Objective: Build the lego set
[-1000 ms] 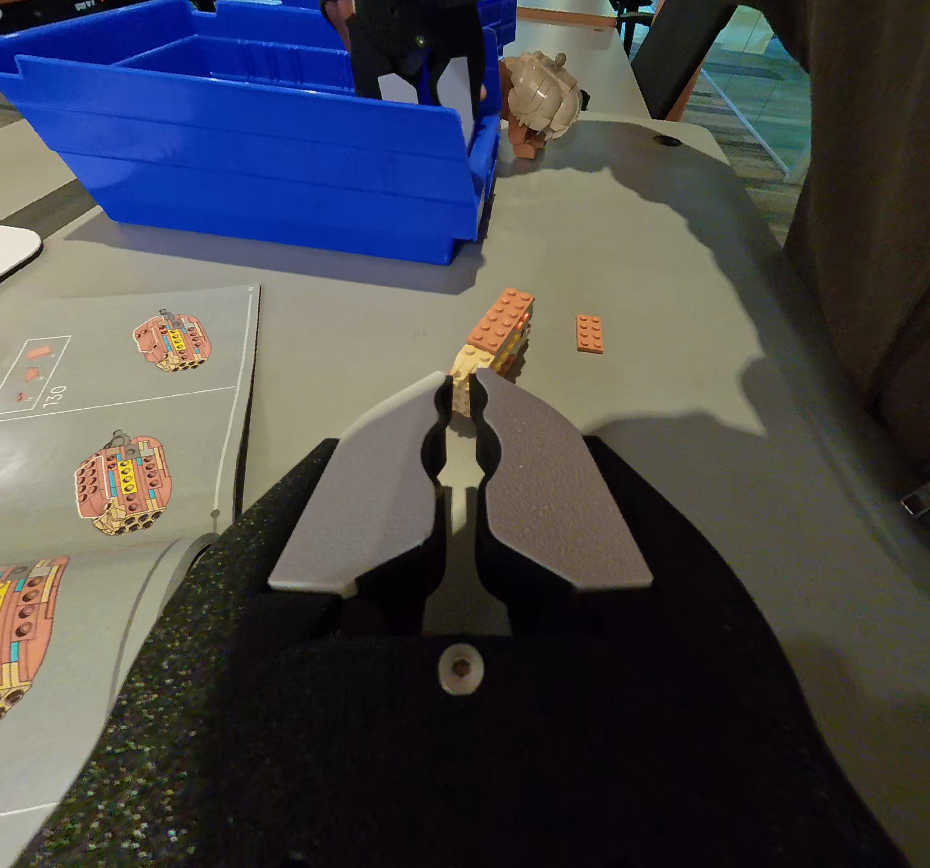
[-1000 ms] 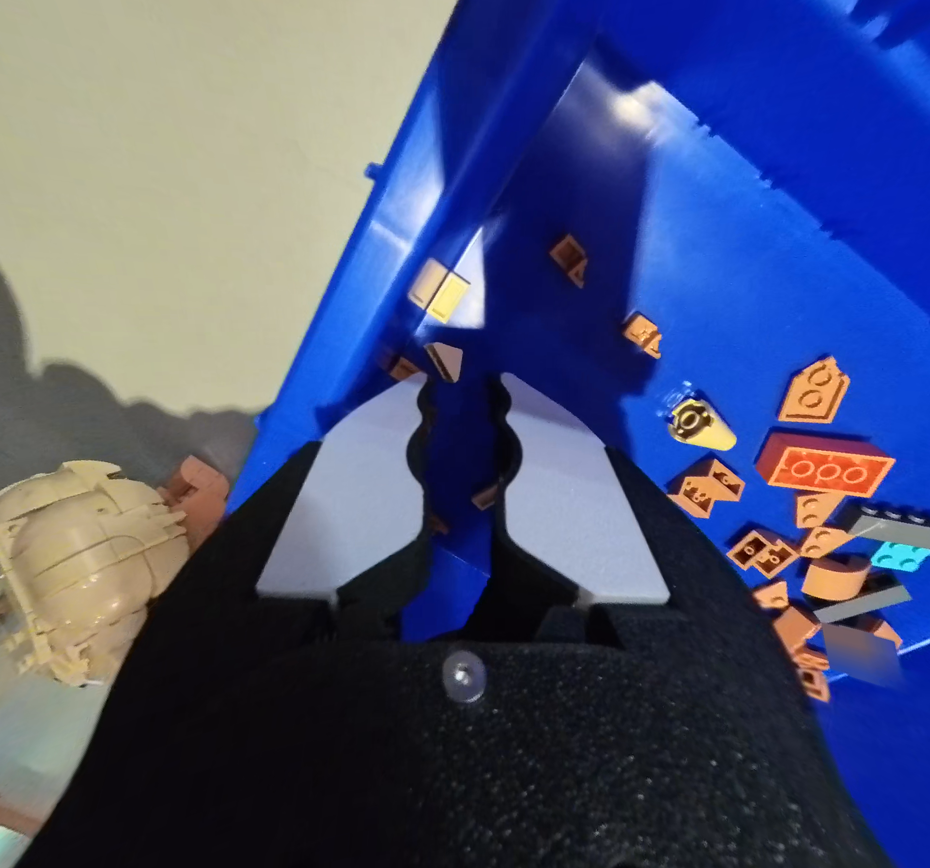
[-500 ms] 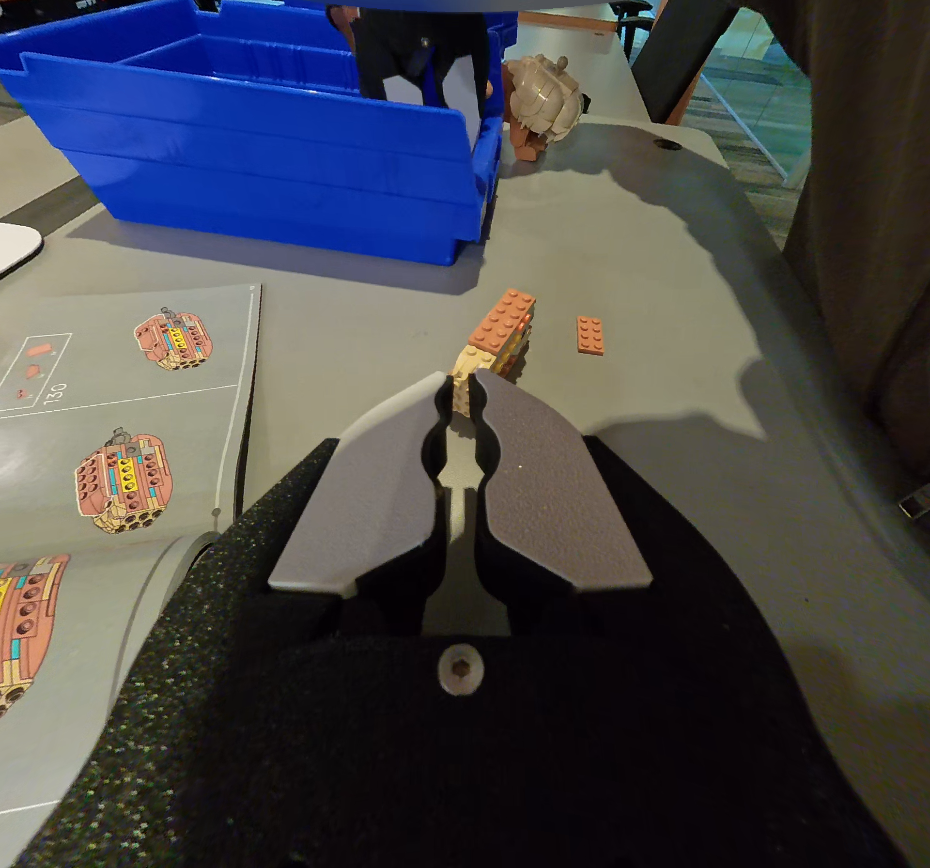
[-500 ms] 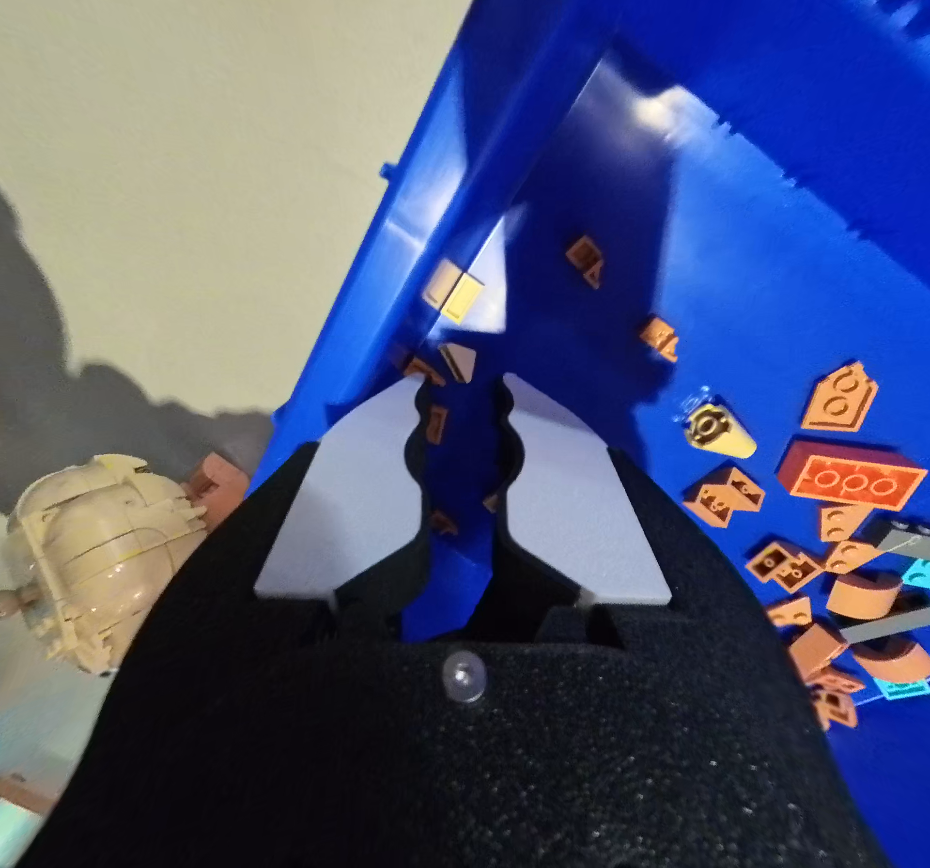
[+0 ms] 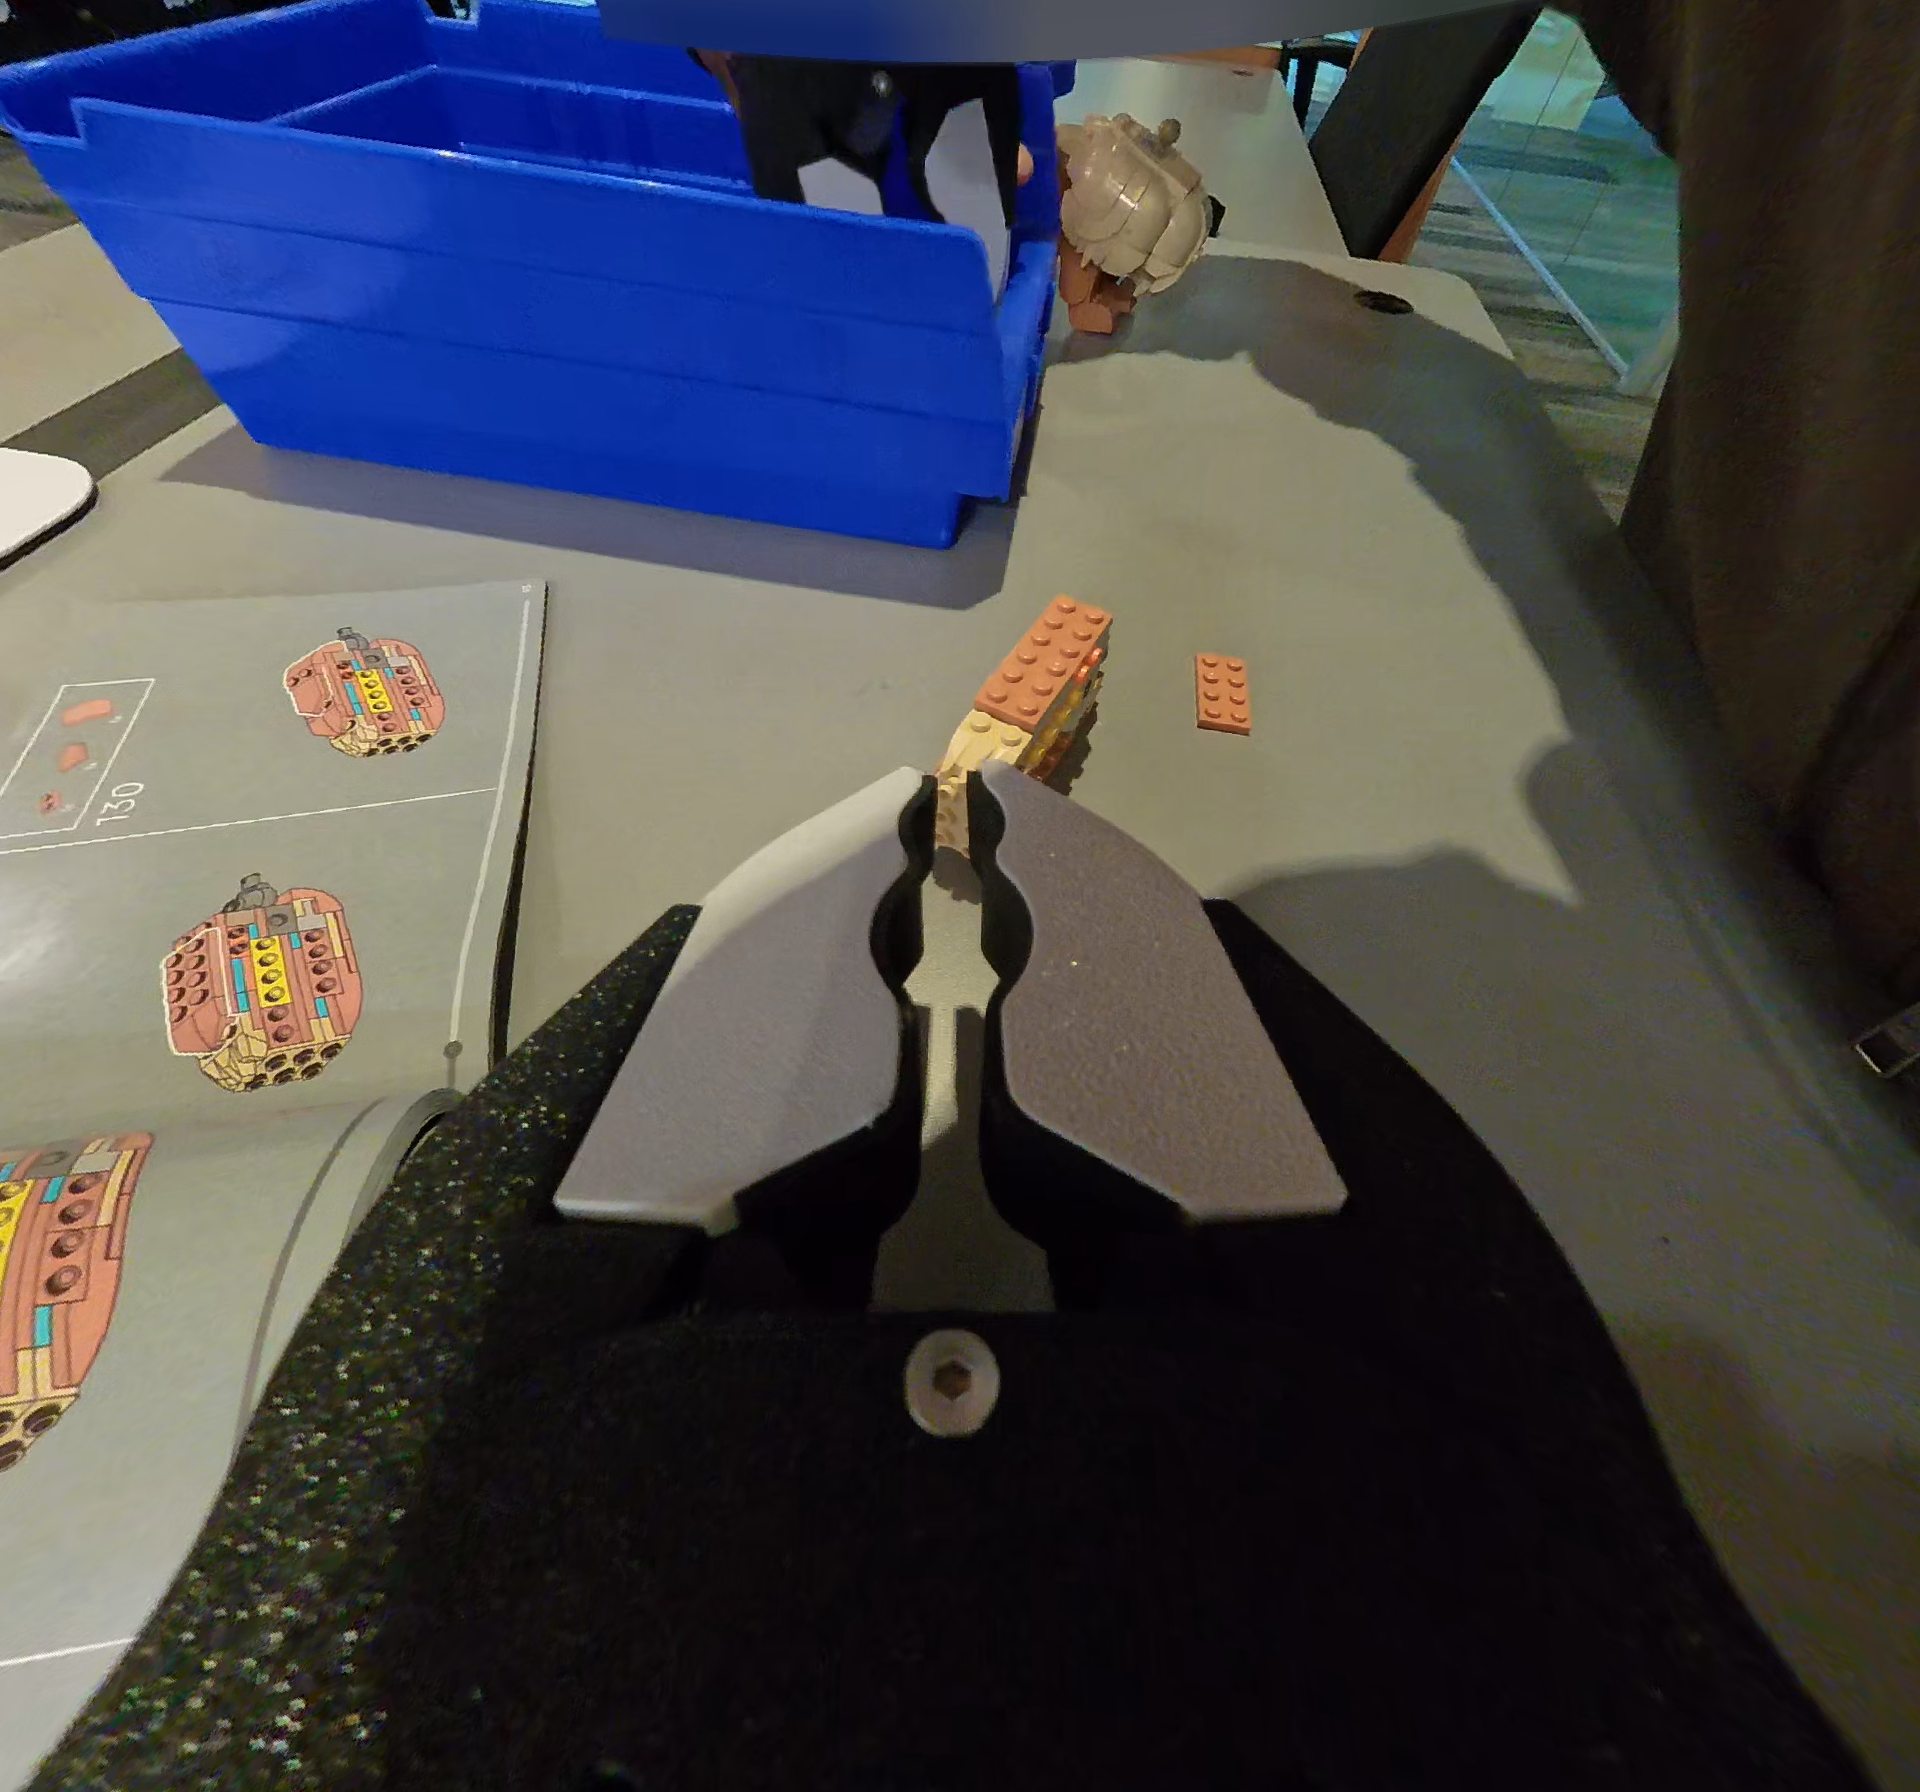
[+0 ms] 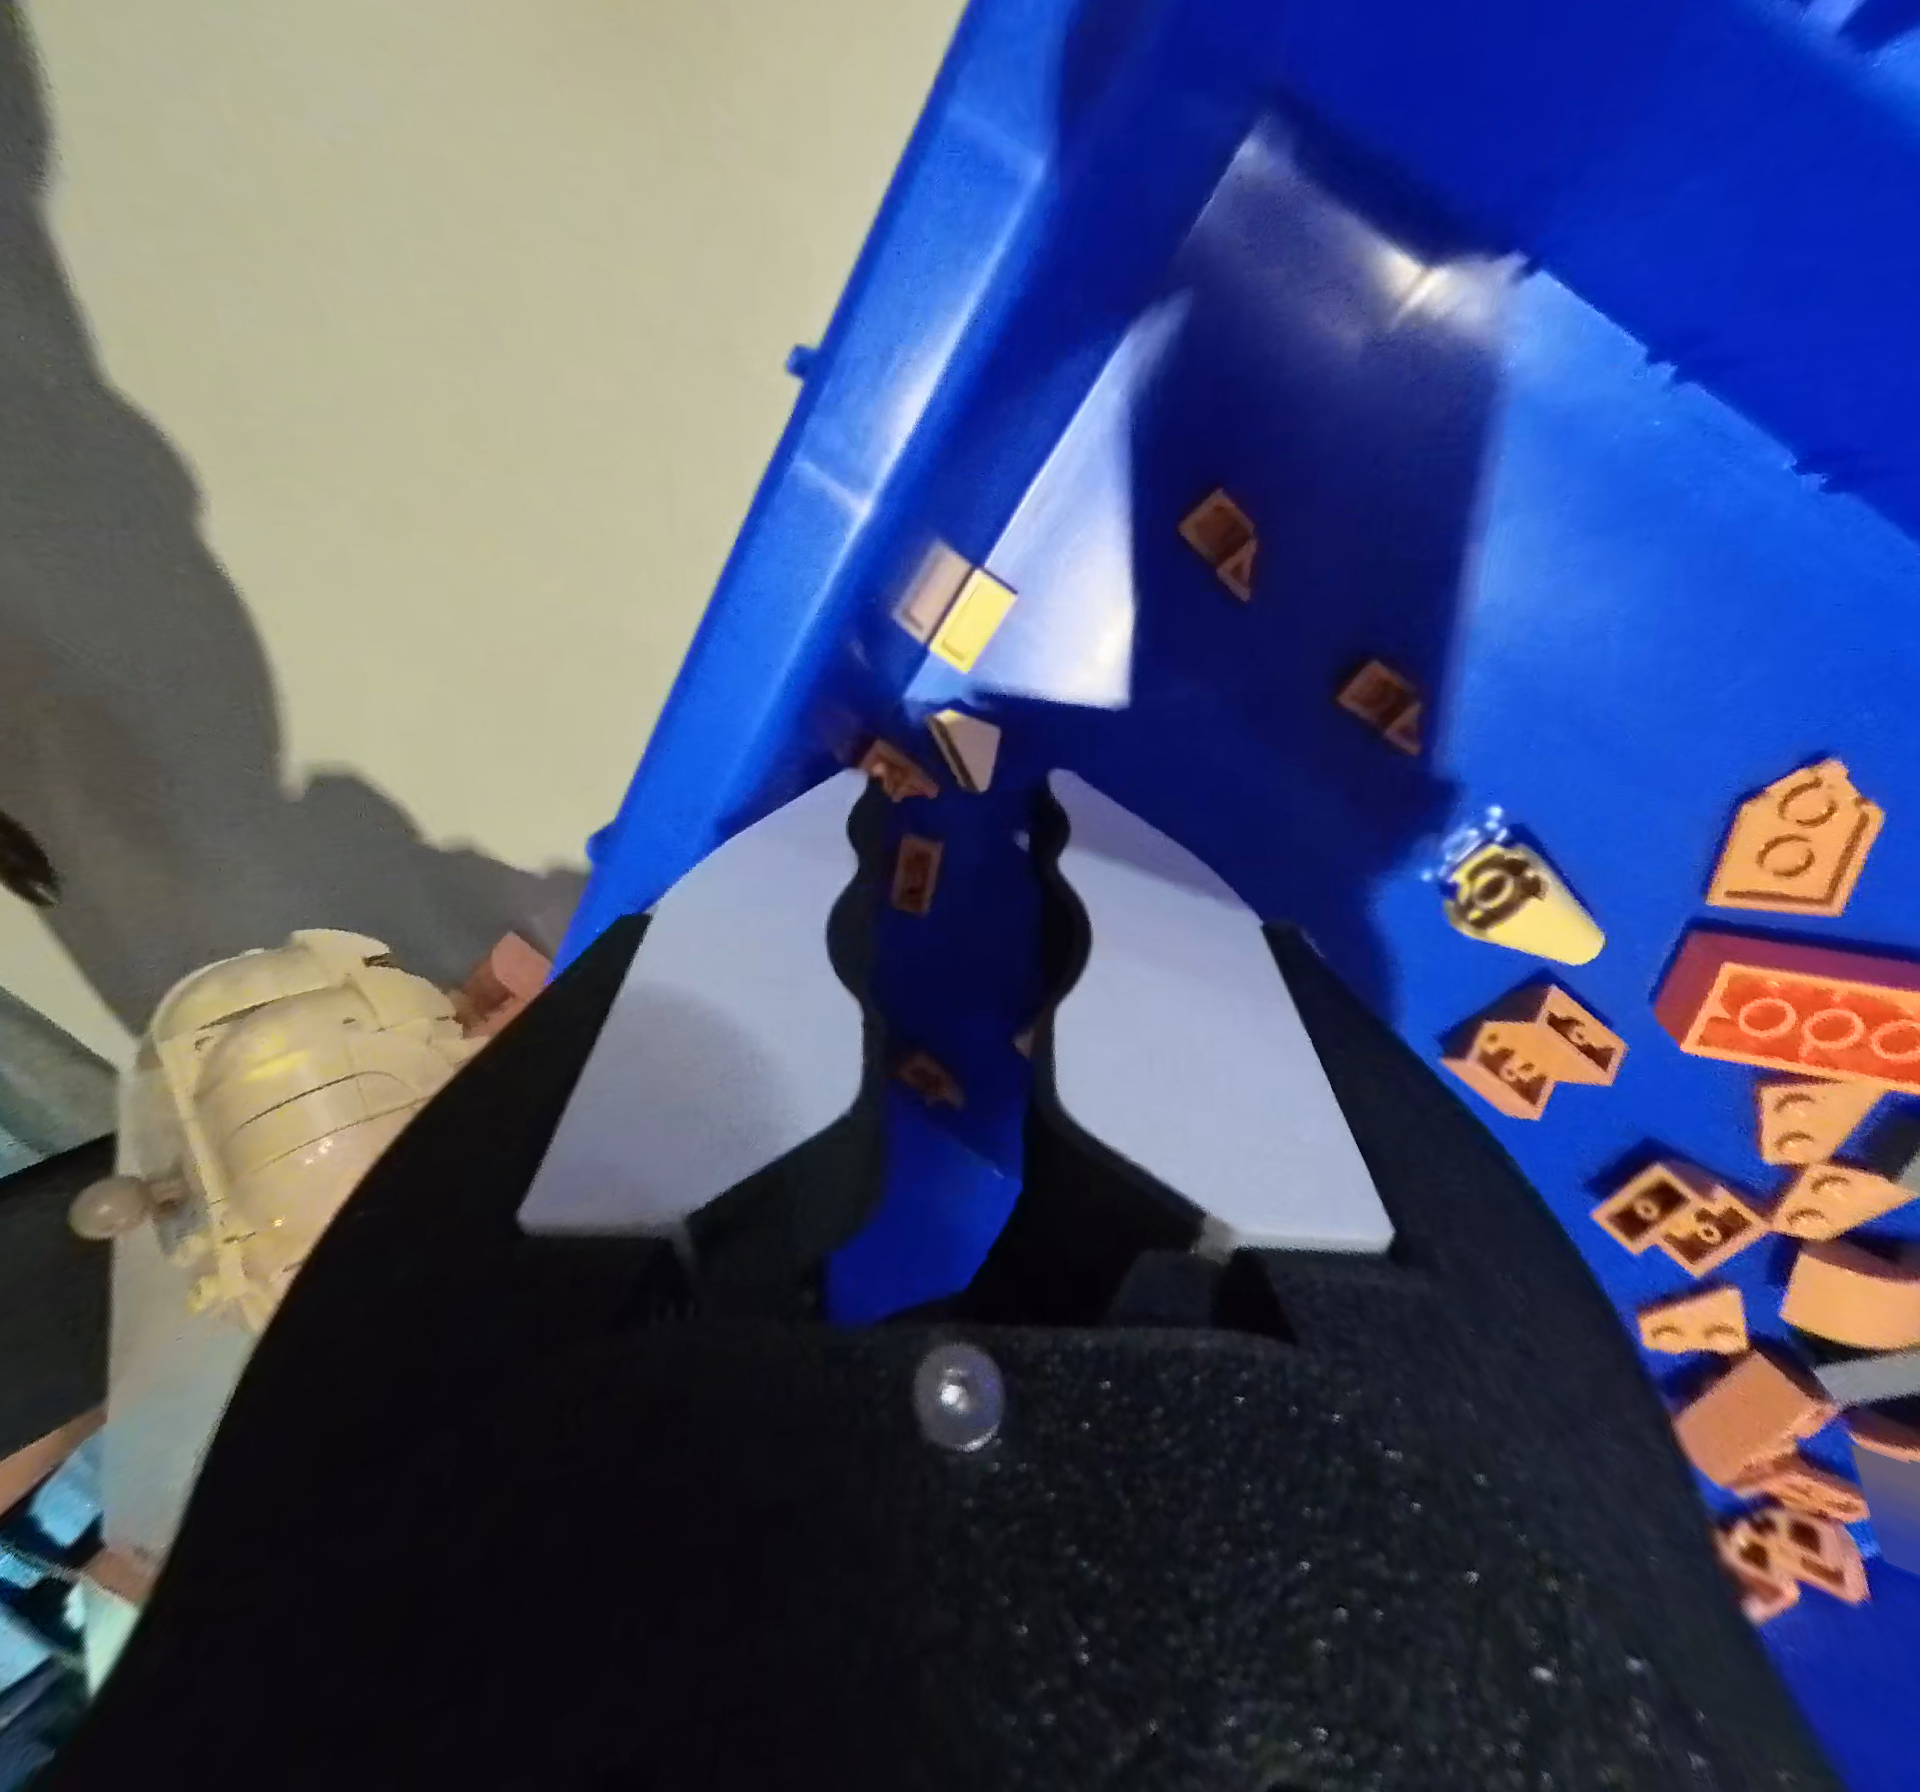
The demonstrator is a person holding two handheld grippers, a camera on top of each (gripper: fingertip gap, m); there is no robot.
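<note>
The left gripper [image 5: 948,786] hides the tan end of the orange-topped brick assembly [image 5: 1042,693], fingers narrow; the right gripper [image 6: 951,786], fingers parted and empty, blurs inside the blue plastic bin [image 6: 1195,215].

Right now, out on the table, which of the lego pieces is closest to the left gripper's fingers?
The small brick assembly, the stack with a tan base and an orange studded plate on top, just beyond the left gripper. The loose flat orange plate lies farther off to its right; the tan domed model sits beside the blue bin.
</note>
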